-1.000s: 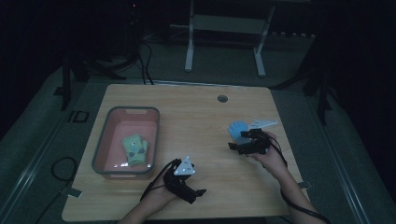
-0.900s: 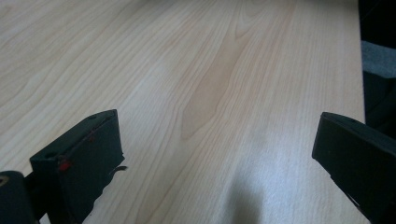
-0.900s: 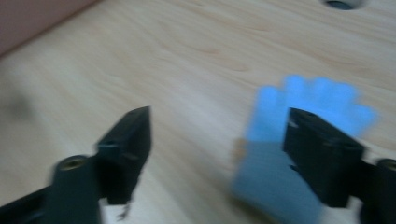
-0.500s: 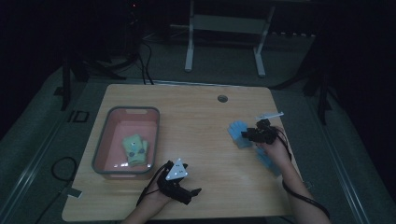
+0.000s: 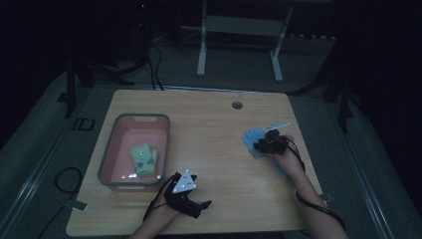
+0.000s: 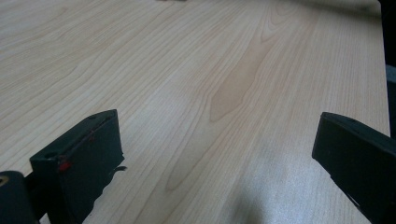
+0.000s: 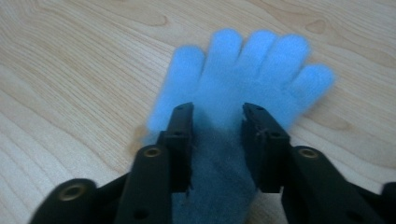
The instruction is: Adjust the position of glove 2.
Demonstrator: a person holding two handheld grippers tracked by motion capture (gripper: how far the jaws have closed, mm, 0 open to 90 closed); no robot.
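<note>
Risk lay in my thin bite: my right fingers [image 7: 217, 119] had just been closing around the blue glove [image 7: 243, 70] lying flat on the desk [image 5: 209, 124], so its palm could slip free. My left fingers [image 6: 210, 154] stood apart, empty.

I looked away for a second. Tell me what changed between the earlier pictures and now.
The right gripper came down onto the blue glove at the table's right side, and its jaws have just been closing, with the glove's palm between them; whether the pads already pinch it is unclear. The left gripper stayed near the front edge, jaws open. The pink bin and the green gloves inside it did not move.
</note>
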